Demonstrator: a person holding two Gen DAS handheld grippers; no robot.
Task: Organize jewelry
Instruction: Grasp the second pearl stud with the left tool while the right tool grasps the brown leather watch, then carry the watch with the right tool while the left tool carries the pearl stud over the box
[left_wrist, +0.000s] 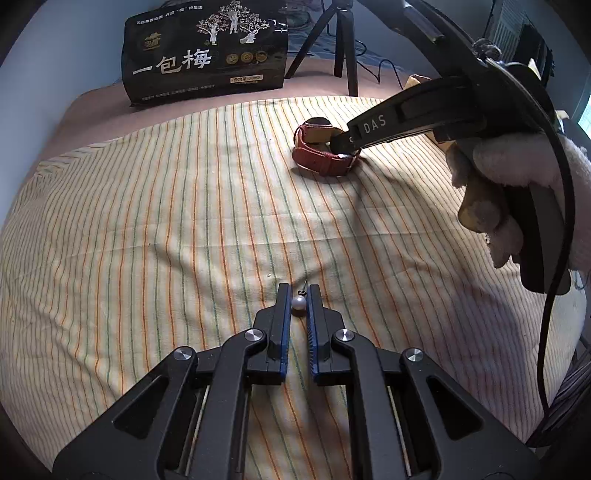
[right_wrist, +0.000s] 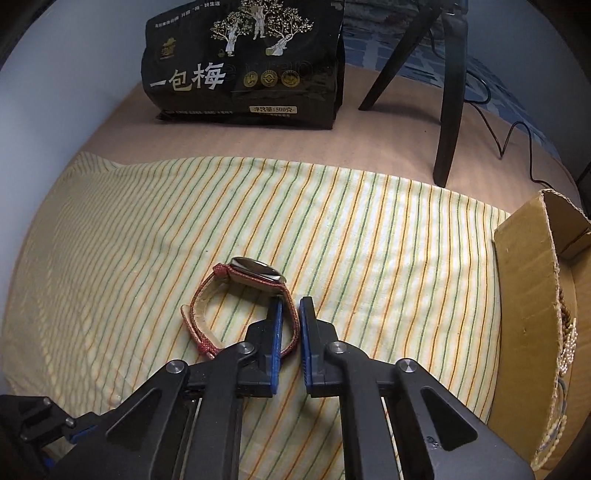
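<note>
Left gripper (left_wrist: 298, 295) jaws pinching pearl earring (left_wrist: 298, 303) — right gripper (right_wrist: 291, 308) on watch (right_wrist: 243, 295) strap

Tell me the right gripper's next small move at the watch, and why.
Probably a short lift, then a carry toward the cardboard box. The right gripper looks shut on the red strap of the watch, which lies on the striped cloth. Bead strands already hang at the box's edge, so jewelry seems to collect there.

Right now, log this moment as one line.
left gripper: shut on pearl earring | right gripper: shut on watch strap | both on striped cloth
</note>
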